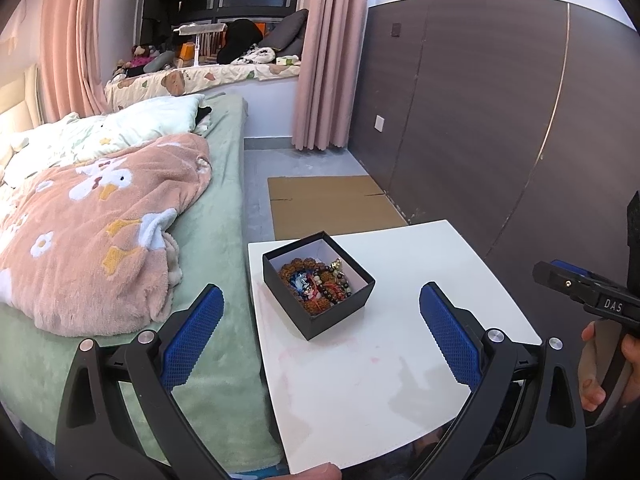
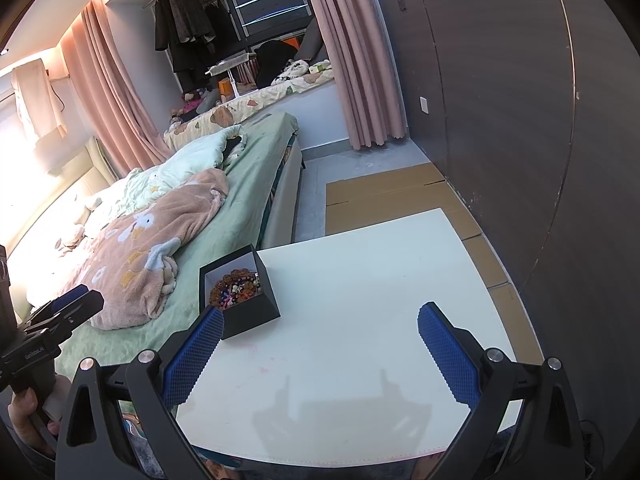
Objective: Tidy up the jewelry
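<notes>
A small black open box point(image 1: 332, 312) stands on the far left part of a white table point(image 1: 380, 380). It holds a heap of beaded bracelets point(image 1: 320, 284), brown, dark and coloured. My left gripper point(image 1: 320, 300) is open and empty, held above the table's near edge with the box between and beyond its blue pads. In the right wrist view the box point(image 2: 248, 312) sits at the table's point(image 2: 360, 340) left edge with the bracelets point(image 2: 236, 286) inside. My right gripper point(image 2: 320, 316) is open and empty, its left pad just in front of the box.
A bed point(image 1: 216, 240) with a green sheet and a pink blanket point(image 1: 100, 232) lies left of the table. Flat cardboard point(image 1: 332, 204) lies on the floor beyond it. A dark panelled wall point(image 1: 500, 120) runs along the right. Pink curtains point(image 1: 328, 60) hang at the back.
</notes>
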### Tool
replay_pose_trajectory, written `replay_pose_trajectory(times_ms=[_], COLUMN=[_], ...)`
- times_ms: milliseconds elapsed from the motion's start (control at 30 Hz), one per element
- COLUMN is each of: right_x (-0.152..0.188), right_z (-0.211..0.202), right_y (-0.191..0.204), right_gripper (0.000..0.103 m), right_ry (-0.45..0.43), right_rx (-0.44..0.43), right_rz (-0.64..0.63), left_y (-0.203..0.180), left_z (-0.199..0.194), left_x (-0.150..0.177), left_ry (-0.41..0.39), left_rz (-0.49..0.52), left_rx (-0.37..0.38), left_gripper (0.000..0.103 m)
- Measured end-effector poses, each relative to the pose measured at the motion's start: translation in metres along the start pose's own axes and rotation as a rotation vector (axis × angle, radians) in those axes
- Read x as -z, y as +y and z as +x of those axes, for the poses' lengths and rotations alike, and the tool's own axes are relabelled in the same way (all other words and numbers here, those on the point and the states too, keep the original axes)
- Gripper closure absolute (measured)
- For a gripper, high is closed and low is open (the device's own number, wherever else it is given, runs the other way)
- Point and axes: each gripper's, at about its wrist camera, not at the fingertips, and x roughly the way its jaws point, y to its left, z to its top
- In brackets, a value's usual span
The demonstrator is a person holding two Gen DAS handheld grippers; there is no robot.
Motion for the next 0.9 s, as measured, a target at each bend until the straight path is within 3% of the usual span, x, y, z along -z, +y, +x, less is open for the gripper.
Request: replay_pose_trajectory(times_ms=[600, 900], right_x=[0.000, 0.004], right_z=[0.001, 0.024], right_y=[0.001, 0.008], right_gripper=[0.007, 0.007], right_ry=[0.004, 0.032], right_rx=[0.002, 0.008], right_rz=[-0.008, -0.017], left_y=[0.005, 0.022], left_z=[0.000, 0.008], left_x=[0.001, -0.003], left_ry=[0.002, 0.004], left_rz=[-0.015, -0.052], left_rx=[0.007, 0.000], left_gripper=[0.005, 0.005])
